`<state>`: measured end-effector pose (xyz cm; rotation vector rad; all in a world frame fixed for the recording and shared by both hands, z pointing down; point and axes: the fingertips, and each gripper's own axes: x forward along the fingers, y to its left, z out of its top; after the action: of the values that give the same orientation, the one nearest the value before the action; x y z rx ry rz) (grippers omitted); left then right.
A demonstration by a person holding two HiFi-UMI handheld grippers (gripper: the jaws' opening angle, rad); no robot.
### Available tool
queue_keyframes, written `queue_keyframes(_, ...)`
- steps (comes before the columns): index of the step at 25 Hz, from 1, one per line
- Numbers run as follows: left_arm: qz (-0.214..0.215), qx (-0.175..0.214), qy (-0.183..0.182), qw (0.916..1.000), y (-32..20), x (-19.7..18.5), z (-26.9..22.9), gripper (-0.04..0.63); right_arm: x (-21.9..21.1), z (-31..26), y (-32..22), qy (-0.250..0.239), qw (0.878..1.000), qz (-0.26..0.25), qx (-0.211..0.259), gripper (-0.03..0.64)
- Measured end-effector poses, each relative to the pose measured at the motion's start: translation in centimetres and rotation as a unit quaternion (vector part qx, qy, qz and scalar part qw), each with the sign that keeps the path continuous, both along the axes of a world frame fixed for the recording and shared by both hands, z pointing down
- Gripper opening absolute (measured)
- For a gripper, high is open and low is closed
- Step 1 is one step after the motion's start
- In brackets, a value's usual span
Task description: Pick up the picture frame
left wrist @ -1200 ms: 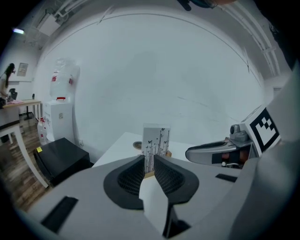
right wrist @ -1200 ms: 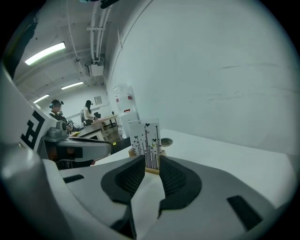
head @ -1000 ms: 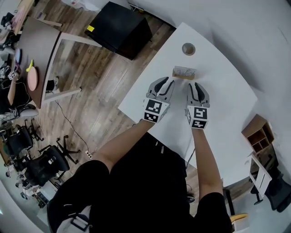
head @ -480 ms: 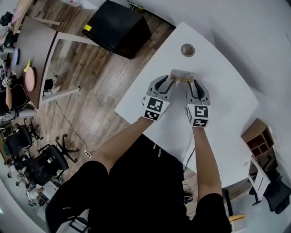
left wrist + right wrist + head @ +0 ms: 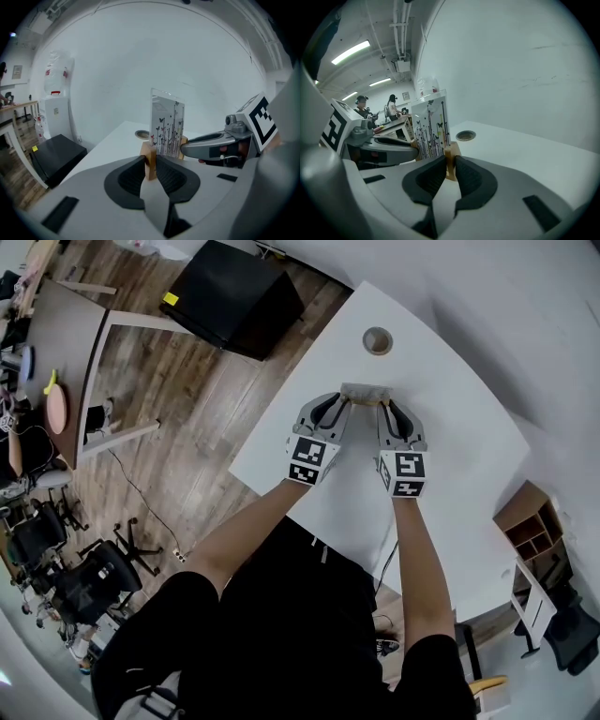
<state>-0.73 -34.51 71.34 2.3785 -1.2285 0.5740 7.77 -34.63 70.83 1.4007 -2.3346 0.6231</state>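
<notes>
The picture frame (image 5: 365,392), a clear panel printed with black stems and butterflies (image 5: 167,125) on two wooden feet, stands on the white table (image 5: 450,437). My left gripper (image 5: 344,403) has the left wooden foot (image 5: 150,160) between its pads; its jaws are closing and both pads touch the foot. My right gripper (image 5: 386,407) is shut on the right wooden foot (image 5: 451,158). In the left gripper view the right gripper (image 5: 212,146) shows beside the panel. In the right gripper view the left gripper (image 5: 389,143) lies left of the panel (image 5: 431,124).
A round cable hole (image 5: 377,340) is set in the table beyond the frame. A black cabinet (image 5: 232,298) stands on the wooden floor at the far left. The table's left edge (image 5: 281,409) runs close to my left hand. A small wooden shelf (image 5: 530,519) stands at the right.
Both grippers have moved forward from short of the frame to its two ends. Their jaws now hold the wooden feet, which stood free a second ago.
</notes>
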Motion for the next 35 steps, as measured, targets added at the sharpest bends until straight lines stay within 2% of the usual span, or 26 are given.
queue_keyframes(6, -0.003, -0.003, 0.002, 1.0000, 0.4, 0.1, -0.1, 0.071, 0.2, -0.2, 0.7, 0.011, 1.000, 0.004, -0.001, 0.072)
queue_keyframes(16, 0.017, 0.005, 0.023, 0.9996, 4.5, 0.1, -4.4, 0.069, 0.2, -4.1, 5.9, -0.024, 0.998, 0.060, -0.002, 0.071)
queue_keyframes(23, 0.026, 0.012, 0.021, 0.9994, 10.1, -0.5, -8.0, 0.067, -0.3, -7.7, 11.7, -0.012, 0.997, 0.082, -0.004, 0.071)
queue_keyframes(27, 0.019, 0.018, 0.031, 0.9992, 13.7, -1.5, -10.2, 0.066, -1.3, -10.3, 15.1, -0.007, 0.997, 0.081, 0.011, 0.071)
queue_keyframes(32, 0.027, 0.038, 0.033, 0.9984, 18.0, -2.9, -13.8, 0.066, -2.6, -13.5, 19.7, -0.010, 0.995, 0.092, 0.027, 0.069)
queue_keyframes(35, 0.031, 0.044, 0.045, 0.9975, 20.5, -3.7, -15.6, 0.066, -3.5, -15.6, 22.4, -0.005, 0.993, 0.107, 0.040, 0.070)
